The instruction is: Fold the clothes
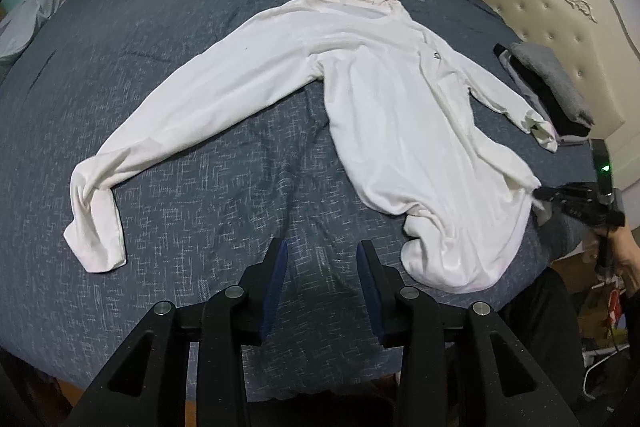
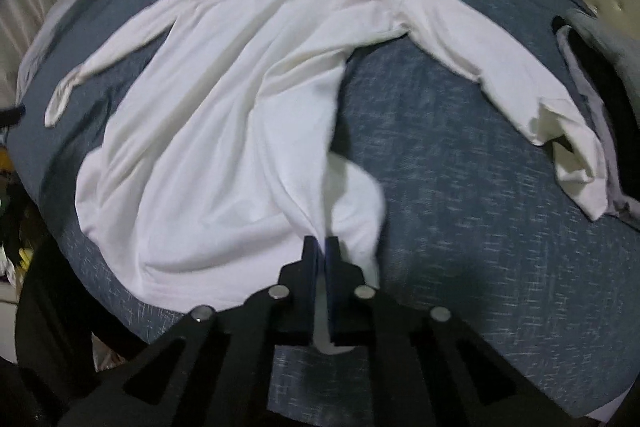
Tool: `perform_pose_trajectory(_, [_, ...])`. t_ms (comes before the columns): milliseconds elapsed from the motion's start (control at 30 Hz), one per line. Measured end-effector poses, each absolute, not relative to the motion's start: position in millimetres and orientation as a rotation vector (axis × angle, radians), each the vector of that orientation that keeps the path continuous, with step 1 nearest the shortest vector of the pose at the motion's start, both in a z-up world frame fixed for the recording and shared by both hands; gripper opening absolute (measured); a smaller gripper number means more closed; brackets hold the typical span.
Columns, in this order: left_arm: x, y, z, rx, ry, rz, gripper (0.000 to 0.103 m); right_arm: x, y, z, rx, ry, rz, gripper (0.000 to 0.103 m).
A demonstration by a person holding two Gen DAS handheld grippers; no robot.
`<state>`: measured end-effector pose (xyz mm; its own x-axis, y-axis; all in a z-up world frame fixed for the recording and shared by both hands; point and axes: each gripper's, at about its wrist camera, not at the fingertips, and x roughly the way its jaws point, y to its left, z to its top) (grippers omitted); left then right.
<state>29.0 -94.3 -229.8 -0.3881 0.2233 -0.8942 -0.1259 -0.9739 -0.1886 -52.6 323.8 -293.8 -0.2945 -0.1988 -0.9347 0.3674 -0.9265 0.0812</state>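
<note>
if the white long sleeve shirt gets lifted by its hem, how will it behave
Probably floppy: the white shirt already bunches where the right gripper pinches its hem. Its spread sleeves would likely trail and drag across the blue bedspread. It looks thin, so probably light.

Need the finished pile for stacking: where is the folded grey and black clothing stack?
In the left wrist view the folded grey and black clothing stack lies at the right, by the cream tufted headboard, just beyond the white long-sleeved shirt.

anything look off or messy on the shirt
The white long-sleeved shirt lies spread but uneven: its hem is bunched and rolled near the bed edge, and one cuff is twisted back on itself. No damage shows.
</note>
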Motion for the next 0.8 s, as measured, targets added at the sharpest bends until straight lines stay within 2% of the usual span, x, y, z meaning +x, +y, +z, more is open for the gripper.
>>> perform_pose_trajectory(233, [25.4, -83.6, -248.8, -1.641, -0.133, 2.419, 0.040, -72.1, 404.4, -258.5, 1.565, -0.031, -2.464, 0.003])
perform_pose_trajectory(600, [9.7, -44.8, -276.2, -1.680, -0.115, 2.336, 0.040, -58.1, 473.7, -277.4, 1.635, -0.279, -2.547, 0.001])
perform_pose_trajectory(800, [0.0, -24.0, -309.9, -1.751, -0.121, 2.270, 0.040, -46.8, 466.1, -272.4, 1.549, -0.297, -2.505, 0.004])
